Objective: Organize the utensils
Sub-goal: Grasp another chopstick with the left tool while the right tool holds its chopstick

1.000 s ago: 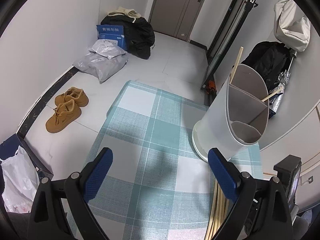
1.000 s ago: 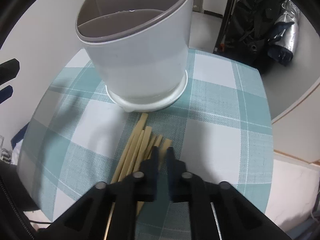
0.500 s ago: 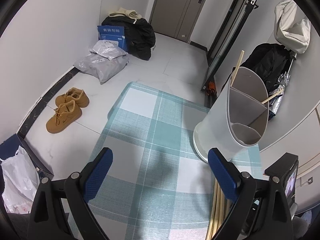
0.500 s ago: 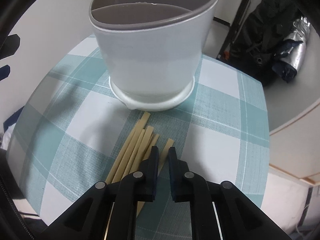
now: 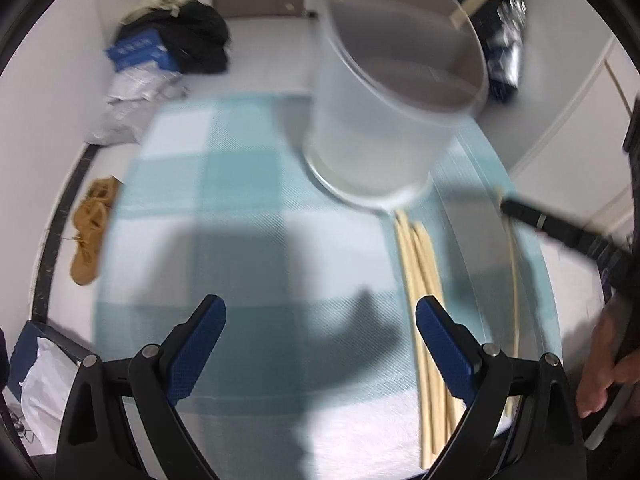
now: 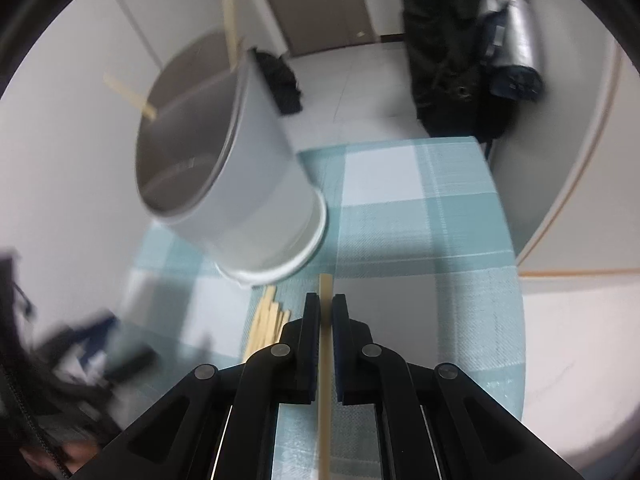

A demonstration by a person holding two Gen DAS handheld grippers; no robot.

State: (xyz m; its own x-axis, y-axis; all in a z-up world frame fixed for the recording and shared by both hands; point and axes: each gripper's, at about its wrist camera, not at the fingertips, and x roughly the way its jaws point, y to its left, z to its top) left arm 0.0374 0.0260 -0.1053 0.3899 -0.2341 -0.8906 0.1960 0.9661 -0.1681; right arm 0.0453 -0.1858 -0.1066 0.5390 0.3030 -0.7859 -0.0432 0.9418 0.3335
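everything here is placed against the white utensil holder (image 5: 384,120), which stands on a table under a teal and white checked cloth (image 5: 240,208). in the left wrist view, far to the left of the holder and down on the floor, lie a pair of tan shoes (image 5: 90,232), with grey bags (image 5: 132,100) and a heap of dark clothing (image 5: 192,40) further back. the left gripper (image 5: 320,344) hangs over the cloth in front of the holder with its blue-padded jaws spread wide and nothing between them. just in front of the holder's base, slightly to its right, a bundle of pale chopsticks (image 5: 420,280) lies on the cloth, one end almost at the base. two more chopsticks stand inside the holder, their tips above its rim.

in the right wrist view the holder (image 6: 240,184) sits to the left, and the right gripper (image 6: 326,312) is just in front of its base, jaws pinched tight on a single chopstick (image 6: 325,292) that pokes forward past the fingertips. the loose bundle (image 6: 268,320) lies left of the gripper. dark bags (image 6: 460,60) rest on the floor behind and to the right.
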